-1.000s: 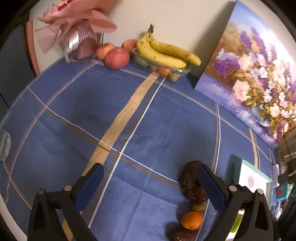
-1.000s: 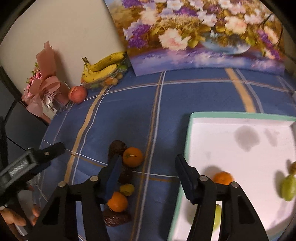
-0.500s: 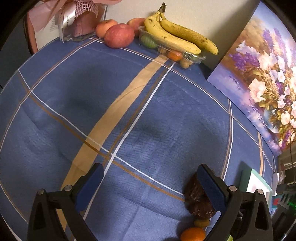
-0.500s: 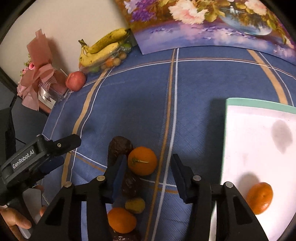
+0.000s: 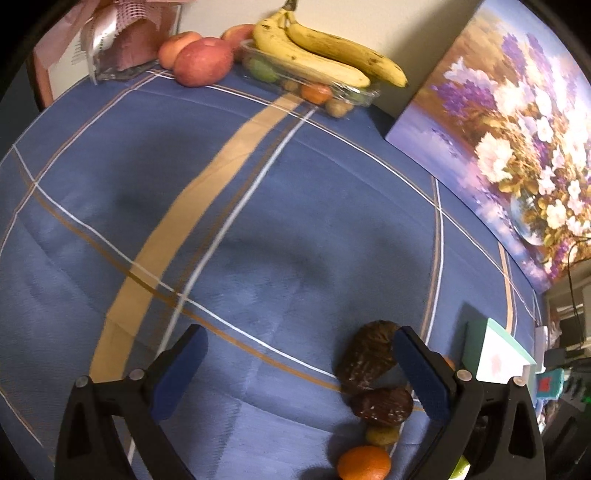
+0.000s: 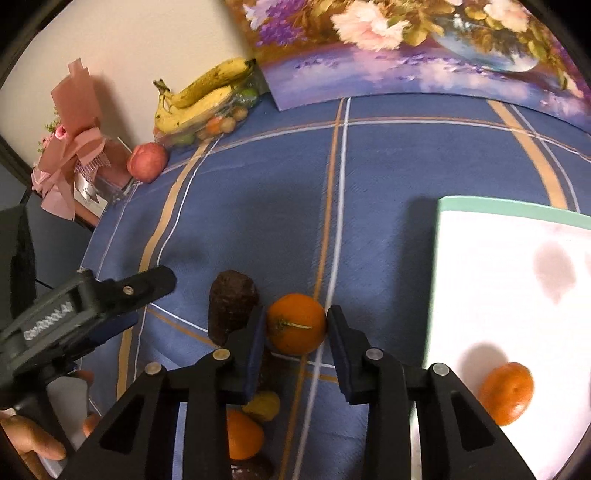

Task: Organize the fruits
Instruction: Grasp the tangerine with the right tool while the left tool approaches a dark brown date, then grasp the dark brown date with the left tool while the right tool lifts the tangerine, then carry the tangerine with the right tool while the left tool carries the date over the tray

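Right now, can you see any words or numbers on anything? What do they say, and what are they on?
White lettering on the side of the left gripper, in the right wrist view: too blurred to read for sure.
Card behind the pink bouquet: faint print, too small to read.
Nothing else carries readable words or numbers.

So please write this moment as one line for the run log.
right hand-held gripper: closing around orange, contact unclear | left hand-held gripper: open, empty | tray: one orange visible
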The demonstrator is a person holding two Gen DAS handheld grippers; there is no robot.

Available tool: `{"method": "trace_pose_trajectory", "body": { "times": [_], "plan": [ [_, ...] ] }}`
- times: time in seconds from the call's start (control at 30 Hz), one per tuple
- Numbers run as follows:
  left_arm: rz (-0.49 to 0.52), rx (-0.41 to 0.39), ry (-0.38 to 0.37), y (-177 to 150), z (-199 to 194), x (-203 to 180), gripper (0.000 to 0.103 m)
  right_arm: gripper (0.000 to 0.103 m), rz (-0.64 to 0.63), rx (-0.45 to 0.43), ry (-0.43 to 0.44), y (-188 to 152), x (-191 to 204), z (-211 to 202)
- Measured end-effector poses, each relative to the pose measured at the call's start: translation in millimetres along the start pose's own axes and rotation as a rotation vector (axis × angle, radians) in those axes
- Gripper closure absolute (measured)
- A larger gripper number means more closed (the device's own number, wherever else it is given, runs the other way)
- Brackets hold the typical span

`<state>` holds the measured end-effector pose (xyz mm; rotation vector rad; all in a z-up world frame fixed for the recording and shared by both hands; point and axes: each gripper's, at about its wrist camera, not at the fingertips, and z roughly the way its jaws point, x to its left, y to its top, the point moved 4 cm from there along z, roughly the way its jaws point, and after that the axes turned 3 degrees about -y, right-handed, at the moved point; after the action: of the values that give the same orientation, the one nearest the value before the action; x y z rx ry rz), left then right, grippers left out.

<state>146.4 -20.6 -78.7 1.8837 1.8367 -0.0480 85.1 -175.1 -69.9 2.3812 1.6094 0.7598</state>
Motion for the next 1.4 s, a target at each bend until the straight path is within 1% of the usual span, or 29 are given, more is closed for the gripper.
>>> {"method": "trace_pose_trajectory", "body": {
  "times": [0.07, 0.13, 0.2, 0.23, 0.33, 0.37, 0.57, 0.63, 0.8, 0.83, 0.87, 0.9, 1.03, 1.1, 1.17, 1.3, 1.4],
  "plan": [
    [0.01, 0.004, -0.01, 0, 1, -3, 0.009, 0.068, 0.017, -0.021, -0.002, 2, -6, -11],
    [0.024, 0.01, -0.027, -1, 3, -9, 0.012, 0.068, 0.037, -0.045, 0.002, 3, -13, -23],
    [0.037, 0.017, -0.044, -1, 5, -15, 0.018, 0.068, 0.039, -0.065, -0.002, 5, -16, -32],
    [0.046, 0.025, -0.054, -1, 7, -19, 0.023, 0.068, 0.036, -0.08, -0.01, 5, -19, -40],
    [0.062, 0.043, -0.061, -4, 11, -26, 0.026, 0.068, 0.039, -0.106, -0.014, 6, -24, -53],
    [0.07, 0.046, -0.062, -5, 11, -28, 0.031, 0.068, 0.044, -0.112, -0.013, 6, -26, -57],
    [0.1, 0.05, -0.094, -7, 17, -39, 0.046, 0.068, 0.052, -0.123, -0.023, 4, -34, -67],
    [0.11, 0.056, -0.09, -8, 21, -41, 0.049, 0.068, 0.059, -0.122, -0.024, 2, -38, -70],
    [0.129, 0.061, -0.082, -12, 25, -43, 0.052, 0.068, 0.064, -0.128, -0.025, -1, -41, -76],
    [0.137, 0.059, -0.08, -12, 25, -44, 0.055, 0.068, 0.064, -0.13, -0.024, -1, -42, -77],
    [0.141, 0.059, -0.082, -13, 25, -46, 0.06, 0.068, 0.064, -0.131, -0.024, -1, -43, -78],
    [0.147, 0.061, -0.088, -13, 25, -47, 0.064, 0.068, 0.066, -0.132, -0.024, -1, -44, -79],
    [0.169, 0.059, -0.084, -14, 22, -52, 0.064, 0.068, 0.08, -0.141, -0.024, -1, -51, -84],
    [0.161, 0.054, -0.093, -13, 18, -52, 0.064, 0.068, 0.086, -0.145, -0.024, -1, -53, -86],
    [0.156, 0.024, -0.109, -9, 6, -55, 0.064, 0.068, 0.093, -0.153, -0.024, 0, -56, -89],
    [0.185, -0.057, -0.146, -3, -29, -70, 0.064, 0.068, 0.107, -0.177, -0.038, 2, -63, -100],
    [0.212, -0.09, -0.173, -4, -48, -82, 0.064, 0.068, 0.124, -0.187, -0.08, 3, -72, -110]
  ]
}}
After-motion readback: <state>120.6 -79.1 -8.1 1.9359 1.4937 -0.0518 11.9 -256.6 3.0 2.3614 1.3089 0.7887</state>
